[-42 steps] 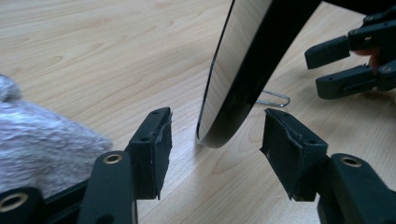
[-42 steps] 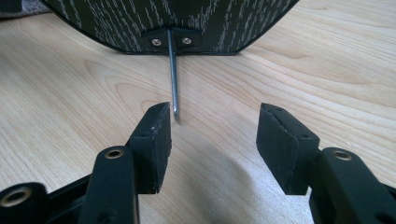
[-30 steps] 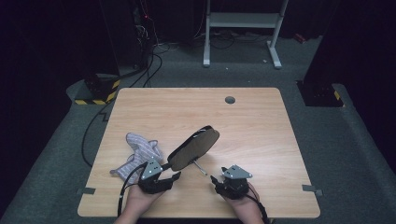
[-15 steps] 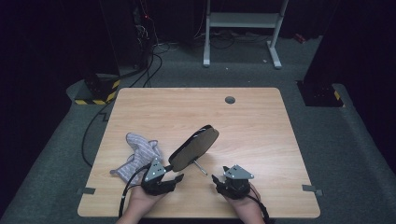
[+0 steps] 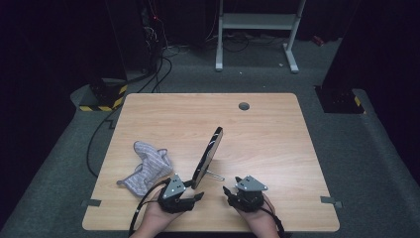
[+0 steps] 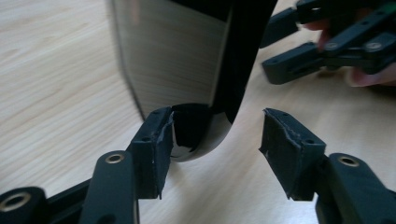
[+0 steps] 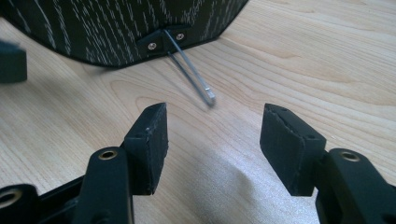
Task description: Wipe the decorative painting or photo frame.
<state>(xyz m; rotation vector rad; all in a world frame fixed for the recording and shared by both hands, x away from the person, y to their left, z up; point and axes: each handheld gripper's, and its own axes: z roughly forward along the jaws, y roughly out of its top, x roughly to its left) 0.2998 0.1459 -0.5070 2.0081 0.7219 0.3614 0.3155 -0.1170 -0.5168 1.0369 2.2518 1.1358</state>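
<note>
A person is working two hand-held grippers around a small stand mirror (image 5: 208, 155) on a wooden table (image 5: 277, 144), seen from above. The mirror is standing nearly upright on its lower edge near the table's front, leaning on a thin metal leg (image 7: 190, 71) that is propping it from the back. The left gripper (image 5: 194, 195) is sitting just in front of the mirror's lower corner; in the left gripper view its jaws are standing apart, one pad (image 6: 159, 140) touching the rounded corner of the mirror (image 6: 196, 70) while the other is hanging free of it, so nothing is being clamped. The right gripper (image 5: 229, 192) is resting to the right of the mirror, near the tip of the leg, its jaws spread wide over bare wood with the mirror's dark patterned back (image 7: 112, 28) ahead of them. A striped grey cloth (image 5: 147, 166) is lying crumpled to the left of the mirror, apart from it
</note>
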